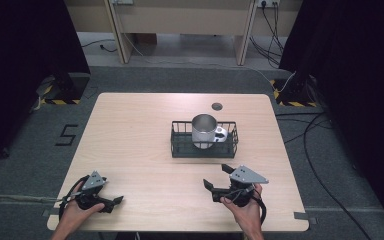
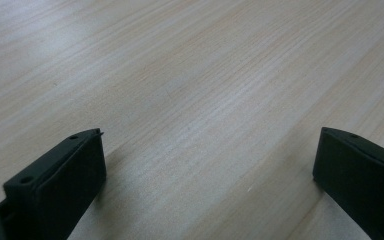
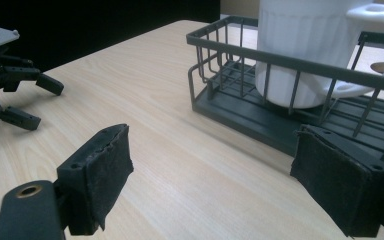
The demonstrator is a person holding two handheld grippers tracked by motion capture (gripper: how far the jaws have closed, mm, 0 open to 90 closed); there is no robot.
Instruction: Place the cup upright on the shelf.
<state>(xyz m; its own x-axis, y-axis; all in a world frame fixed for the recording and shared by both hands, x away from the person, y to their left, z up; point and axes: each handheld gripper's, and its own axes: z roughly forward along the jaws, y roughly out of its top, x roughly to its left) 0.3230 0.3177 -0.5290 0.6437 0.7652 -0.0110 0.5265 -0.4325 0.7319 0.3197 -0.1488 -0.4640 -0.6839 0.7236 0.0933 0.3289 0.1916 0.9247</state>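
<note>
Mug (image 1: pixel 204 131): stood upright in the wire basket (image 1: pixel 180 142), toward the desk's (image 1: pixel 130 140) far edge, right of centre.
Left gripper (image 1: pixel 111 202): jaws apart, empty, near the front left corner.
Right gripper (image 1: pixel 217 176): jaws apart, empty, near the basket's front side.
Risk: a jaw might catch the basket rim and drag or tip it.

We see a surface (image 1: pixel 145 150) of pale wood with fine straight grain and a soft satin sheen. The basket (image 3: pixel 240 75) is dark matt-coated wire. The mug (image 3: pixel 300 55) looks white, glossy and ribbed, like ceramic. The right gripper (image 3: pixel 215 170) fingers (image 3: pixel 105 175) carry rough black pads, frayed at the edges.
</note>
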